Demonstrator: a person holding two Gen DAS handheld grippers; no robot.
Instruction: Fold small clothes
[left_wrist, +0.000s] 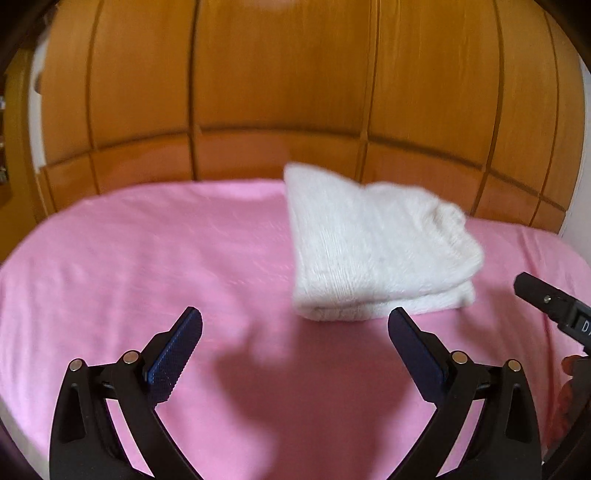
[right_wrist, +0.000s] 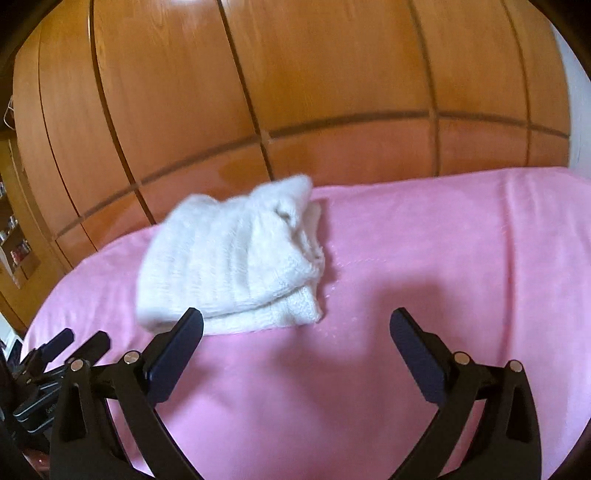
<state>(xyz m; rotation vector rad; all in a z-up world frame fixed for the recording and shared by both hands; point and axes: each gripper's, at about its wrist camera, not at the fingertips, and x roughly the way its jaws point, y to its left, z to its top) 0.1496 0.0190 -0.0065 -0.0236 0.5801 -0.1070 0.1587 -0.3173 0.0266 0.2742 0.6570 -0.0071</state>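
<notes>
A pink sheet (left_wrist: 147, 258) covers the bed. Behind it stand wooden wardrobe doors (left_wrist: 280, 74); at far left, perhaps cluttered shelves (right_wrist: 14, 240).

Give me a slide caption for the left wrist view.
Open left gripper above pink bedsheet, facing a folded white knit garment before wooden wardrobe doors.

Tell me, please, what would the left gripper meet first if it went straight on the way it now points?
Probably the folded white garment: the open left gripper points down toward its near edge. Depth is unclear, so it might touch the pink sheet just before it.
</notes>
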